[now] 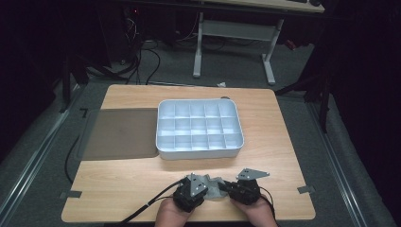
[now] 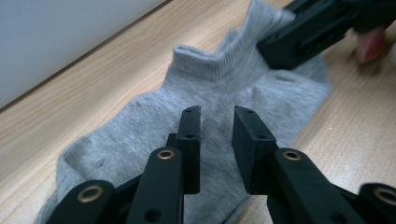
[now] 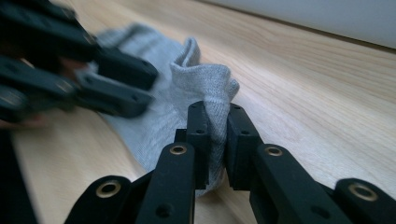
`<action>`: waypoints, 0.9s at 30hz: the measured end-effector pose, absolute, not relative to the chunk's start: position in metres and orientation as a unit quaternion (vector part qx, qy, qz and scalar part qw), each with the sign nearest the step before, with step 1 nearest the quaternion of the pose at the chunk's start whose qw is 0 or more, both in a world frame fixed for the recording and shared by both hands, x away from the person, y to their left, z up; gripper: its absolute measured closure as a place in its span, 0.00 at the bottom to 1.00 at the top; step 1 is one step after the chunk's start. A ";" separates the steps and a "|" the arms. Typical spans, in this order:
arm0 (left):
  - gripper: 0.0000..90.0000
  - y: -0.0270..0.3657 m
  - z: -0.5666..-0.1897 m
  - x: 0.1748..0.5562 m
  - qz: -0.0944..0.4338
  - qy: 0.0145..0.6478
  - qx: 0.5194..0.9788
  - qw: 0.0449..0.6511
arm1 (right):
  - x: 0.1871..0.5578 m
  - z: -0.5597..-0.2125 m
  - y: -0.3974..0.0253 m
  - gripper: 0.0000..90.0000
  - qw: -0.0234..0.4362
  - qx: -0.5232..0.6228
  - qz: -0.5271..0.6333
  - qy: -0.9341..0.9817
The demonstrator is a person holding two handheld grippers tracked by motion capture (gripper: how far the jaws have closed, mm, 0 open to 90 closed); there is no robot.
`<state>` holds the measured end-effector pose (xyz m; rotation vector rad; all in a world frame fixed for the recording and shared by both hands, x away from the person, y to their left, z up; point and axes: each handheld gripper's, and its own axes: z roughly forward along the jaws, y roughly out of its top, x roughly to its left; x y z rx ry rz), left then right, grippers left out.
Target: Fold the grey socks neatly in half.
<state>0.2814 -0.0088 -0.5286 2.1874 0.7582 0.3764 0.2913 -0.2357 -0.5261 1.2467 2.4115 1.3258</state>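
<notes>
Sock: a grey ankle sock [image 2: 205,102] lies on the wooden table [image 1: 142,182] at the near edge, between the two grippers; in the high view it shows as a small grey patch [image 1: 215,187].
Right gripper: the right gripper [image 3: 217,122] has its jaws closed on a raised fold of the sock, the cloth bunched up between the fingers [image 3: 198,135] and standing above their tips.
Left gripper: the left gripper [image 2: 217,119] has its jaws parted with a gap between them, poised over the flat middle of the sock; no cloth sits between its fingers [image 2: 247,140].
Risk, slipping: the pinch holds only a thin ridge of knit, so in my judgement a quick pull could drag the fold out from between the fingers.
Risk, bunching: if the left jaws close on the flat part they may catch both layers and crumple the sock instead of one edge.
Risk, collision: the two sets of fingers stand close together over one small sock, so a turn of either hand could knock jaw against jaw.
Tray: a white compartment tray [image 1: 199,126] stands well ahead of the fingers, with bare table between.
Mat: a dark mat [image 1: 120,133] lies just left of the tray, well apart from the fingers.
In the way: nothing lies between the fingers and the tray.
</notes>
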 end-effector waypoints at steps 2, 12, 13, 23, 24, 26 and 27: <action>0.81 -0.011 -0.529 0.281 0.153 0.299 0.858 0.389 | 0.292 -0.523 -0.240 0.93 0.044 0.417 0.455 0.785; 0.82 -0.024 -0.530 0.285 0.166 0.299 0.856 0.386 | 0.289 -0.506 -0.234 0.93 0.068 0.407 0.481 0.773; 0.82 -0.025 -0.530 0.286 0.167 0.299 0.857 0.385 | 0.288 -0.505 -0.234 0.93 0.070 0.406 0.481 0.774; 0.78 -0.027 -0.526 0.289 0.158 0.307 0.856 0.384 | 0.289 -0.506 -0.234 0.93 0.086 0.408 0.480 0.772; 0.76 -0.027 -0.526 0.289 0.158 0.307 0.856 0.384 | 0.289 -0.506 -0.234 0.93 0.086 0.408 0.480 0.772; 0.73 -0.017 -0.520 0.288 0.159 0.311 0.848 0.399 | 0.289 -0.508 -0.238 0.93 0.083 0.412 0.479 0.771; 0.72 -0.017 -0.520 0.288 0.159 0.311 0.848 0.399 | 0.289 -0.508 -0.238 0.93 0.083 0.412 0.479 0.771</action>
